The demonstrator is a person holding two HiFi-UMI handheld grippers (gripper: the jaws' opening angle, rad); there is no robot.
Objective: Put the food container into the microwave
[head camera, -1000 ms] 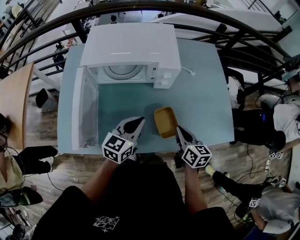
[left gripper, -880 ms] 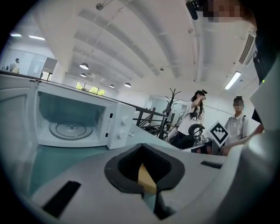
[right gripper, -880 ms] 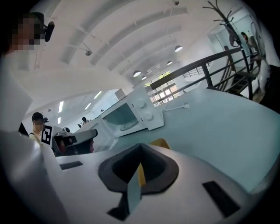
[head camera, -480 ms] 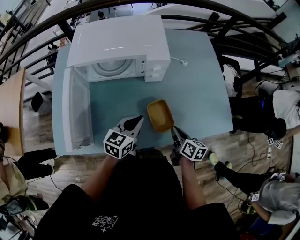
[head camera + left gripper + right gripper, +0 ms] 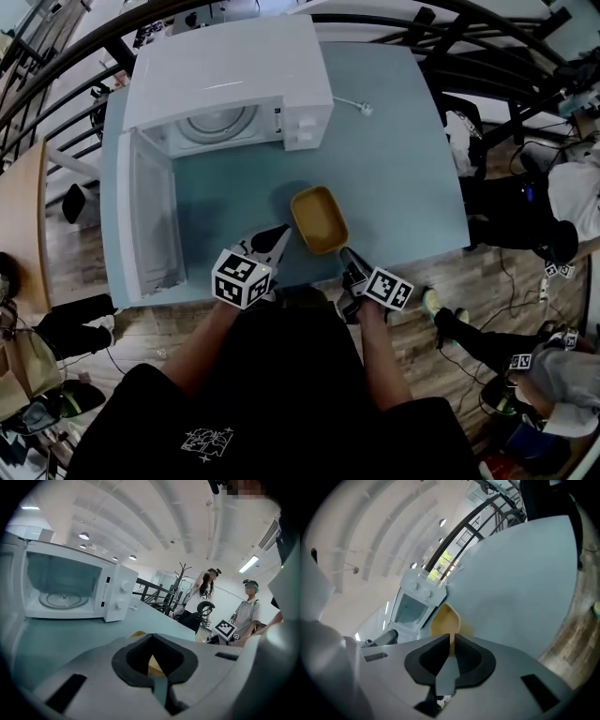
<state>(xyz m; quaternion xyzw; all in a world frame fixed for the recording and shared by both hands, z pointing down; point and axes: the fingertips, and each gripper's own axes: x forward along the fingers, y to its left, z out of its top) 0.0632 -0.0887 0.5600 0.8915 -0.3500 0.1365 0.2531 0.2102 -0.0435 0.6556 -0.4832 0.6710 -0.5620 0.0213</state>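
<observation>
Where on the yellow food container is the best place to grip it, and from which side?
Probably best to take the food container by its near short rim, coming from the person's side. It lies flat and open side up on the table, so the thin upright wall is there to pinch, one jaw inside and one outside. The right tool points at that end.

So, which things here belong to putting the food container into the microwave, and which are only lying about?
For the job: food container, on the table; microwave, its door open; left gripper; right gripper.
Only lying about: loose plug beside the microwave; coat stand; people standing by.
</observation>
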